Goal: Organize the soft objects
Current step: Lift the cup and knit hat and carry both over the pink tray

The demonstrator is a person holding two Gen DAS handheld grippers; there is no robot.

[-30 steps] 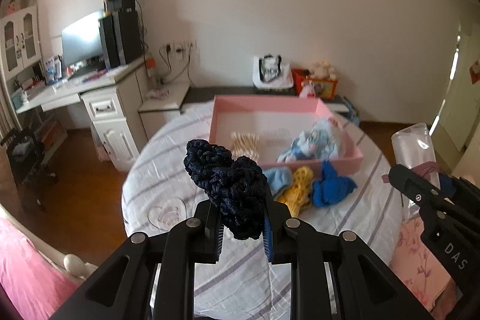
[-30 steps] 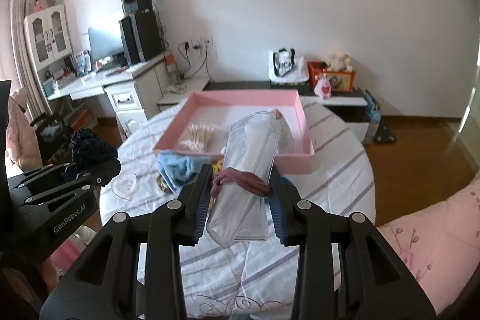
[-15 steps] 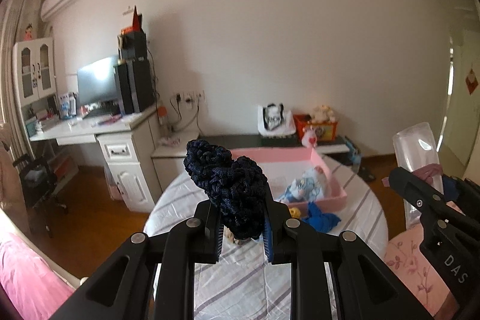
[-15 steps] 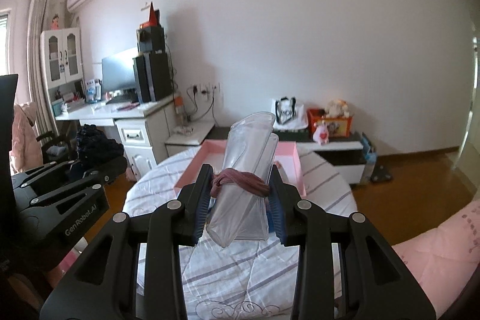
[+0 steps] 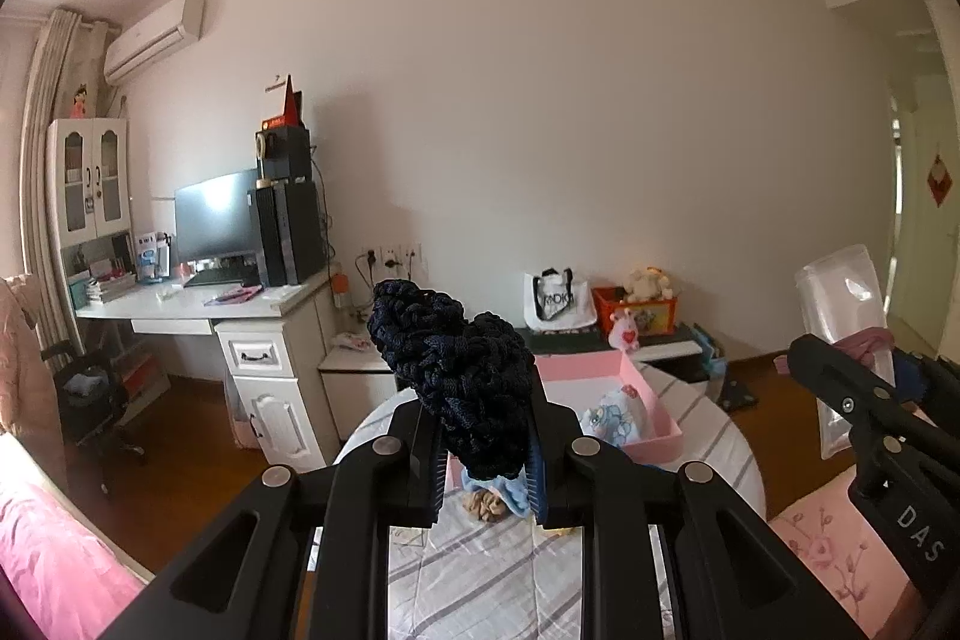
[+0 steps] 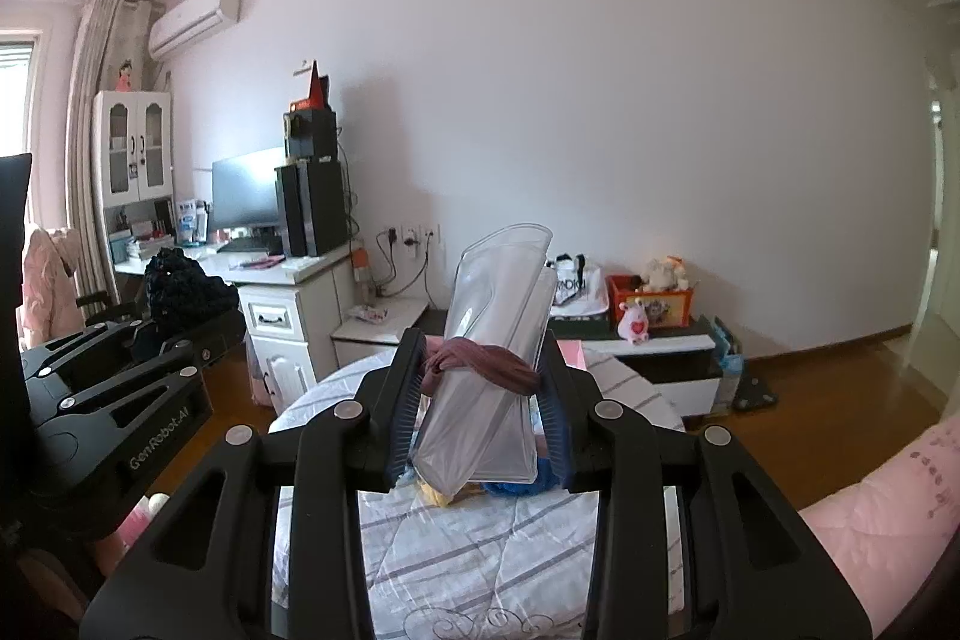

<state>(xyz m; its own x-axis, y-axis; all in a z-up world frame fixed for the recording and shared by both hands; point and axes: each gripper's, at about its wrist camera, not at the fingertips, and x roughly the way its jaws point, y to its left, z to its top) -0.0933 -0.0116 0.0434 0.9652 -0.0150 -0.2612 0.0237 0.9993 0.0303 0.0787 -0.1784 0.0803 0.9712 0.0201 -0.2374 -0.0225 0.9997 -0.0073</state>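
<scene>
My left gripper (image 5: 485,466) is shut on a dark navy knitted bundle (image 5: 462,370), held high above the round table (image 5: 480,568). My right gripper (image 6: 477,418) is shut on a clear plastic bag (image 6: 492,340) with a mauve fabric band (image 6: 480,363) across it. The bag also shows at the right of the left wrist view (image 5: 840,304). The navy bundle shows at the left of the right wrist view (image 6: 180,283). A pink tray (image 5: 636,400) on the table holds a pale blue soft toy (image 5: 612,418). Blue, yellow and brown soft items lie below the grippers, mostly hidden.
The table has a striped white quilted cover. A white desk (image 5: 198,310) with a monitor and speakers stands at the left. A low cabinet (image 6: 654,346) with a bag and toys lines the far wall. Pink bedding (image 6: 888,508) lies at the right.
Both grippers have risen and tilted up, each keeping its hold. The table and tray have dropped low in both views, and the wall and ceiling fill them.
</scene>
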